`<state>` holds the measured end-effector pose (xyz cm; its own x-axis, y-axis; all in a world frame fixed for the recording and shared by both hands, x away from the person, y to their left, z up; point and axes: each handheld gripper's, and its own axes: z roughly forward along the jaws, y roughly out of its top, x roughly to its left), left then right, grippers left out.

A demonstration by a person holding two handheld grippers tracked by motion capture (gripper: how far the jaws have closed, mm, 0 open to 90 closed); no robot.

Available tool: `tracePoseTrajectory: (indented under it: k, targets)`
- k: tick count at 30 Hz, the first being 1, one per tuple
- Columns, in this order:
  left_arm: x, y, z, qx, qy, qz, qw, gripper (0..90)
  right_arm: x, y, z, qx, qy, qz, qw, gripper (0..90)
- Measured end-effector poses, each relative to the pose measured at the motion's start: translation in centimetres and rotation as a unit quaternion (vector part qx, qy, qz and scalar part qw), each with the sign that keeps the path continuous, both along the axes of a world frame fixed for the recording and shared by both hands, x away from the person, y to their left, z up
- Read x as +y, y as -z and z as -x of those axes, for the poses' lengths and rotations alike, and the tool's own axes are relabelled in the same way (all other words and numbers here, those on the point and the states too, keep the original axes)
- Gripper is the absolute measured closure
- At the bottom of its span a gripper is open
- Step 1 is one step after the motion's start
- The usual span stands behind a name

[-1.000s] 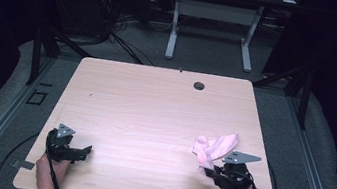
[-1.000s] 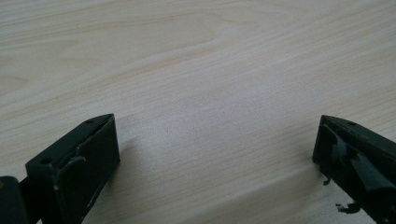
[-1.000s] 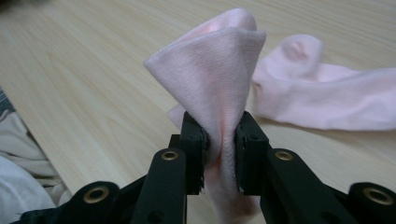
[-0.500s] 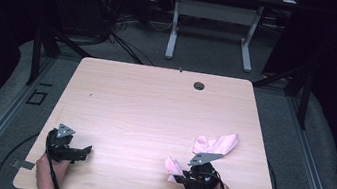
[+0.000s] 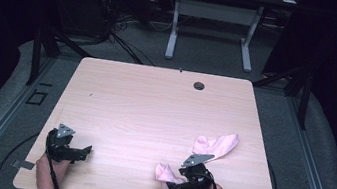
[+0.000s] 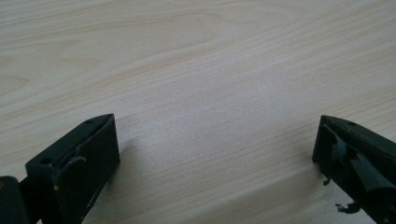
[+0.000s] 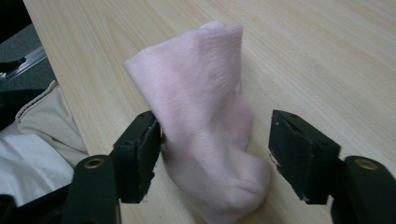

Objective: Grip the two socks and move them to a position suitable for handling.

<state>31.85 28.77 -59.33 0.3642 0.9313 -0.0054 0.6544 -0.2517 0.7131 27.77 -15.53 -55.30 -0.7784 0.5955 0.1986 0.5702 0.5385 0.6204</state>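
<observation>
My right tongs [image 7: 215, 154] stand open around a soft, ribbed-knit pink sock [image 7: 205, 135]; the left jaw touches it, the right stands clear. The sock lies near the table's [image 5: 155, 102] front right, long axis running from me toward far right. Left tongs [image 6: 215, 154] open over bare pale woodgrain. No readable writing.

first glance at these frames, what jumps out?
A pink sock on the table, near its front right. The right gripper sits by the sock's near end; its view shows pink cloth between open jaws, touching one. The left gripper rests open at front left.
</observation>
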Motion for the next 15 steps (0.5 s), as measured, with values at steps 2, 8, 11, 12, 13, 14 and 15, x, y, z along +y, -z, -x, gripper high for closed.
tracePoseTrajectory:
  k: [2,8,11,12,13,14,15]
  targets:
    - [0.0,0.0,0.0,0.000,0.000,0.000,1.0000,0.3,-0.5,-0.4,0.0,-0.007,0.009,-0.009,0.9999,21.6]
    - [0.0,0.0,0.0,0.000,0.000,0.000,1.0000,0.3,-2.7,-1.8,-0.3,-0.029,0.037,-0.020,0.9987,9.5]
    - [0.0,0.0,0.0,0.000,0.000,0.000,1.0000,0.3,-4.1,-2.5,-1.0,-0.038,0.061,-0.017,0.9973,2.7]
    - [0.0,0.0,0.0,0.000,0.000,0.000,1.0000,0.3,-4.1,-2.5,-1.0,-0.038,0.061,-0.017,0.9973,2.7]
    - [0.0,0.0,0.0,0.000,0.000,0.000,1.0000,0.3,-5.0,-2.8,-1.7,-0.046,0.080,-0.014,0.9957,0.1]
    - [0.0,0.0,0.0,0.000,0.000,0.000,1.0000,0.3,-5.4,-2.9,-2.0,-0.046,0.091,-0.016,0.9947,0.0]
    - [0.0,0.0,0.0,0.000,0.000,0.000,1.0000,0.3,-5.9,-3.1,-2.4,-0.049,0.095,-0.005,0.9942,0.0]
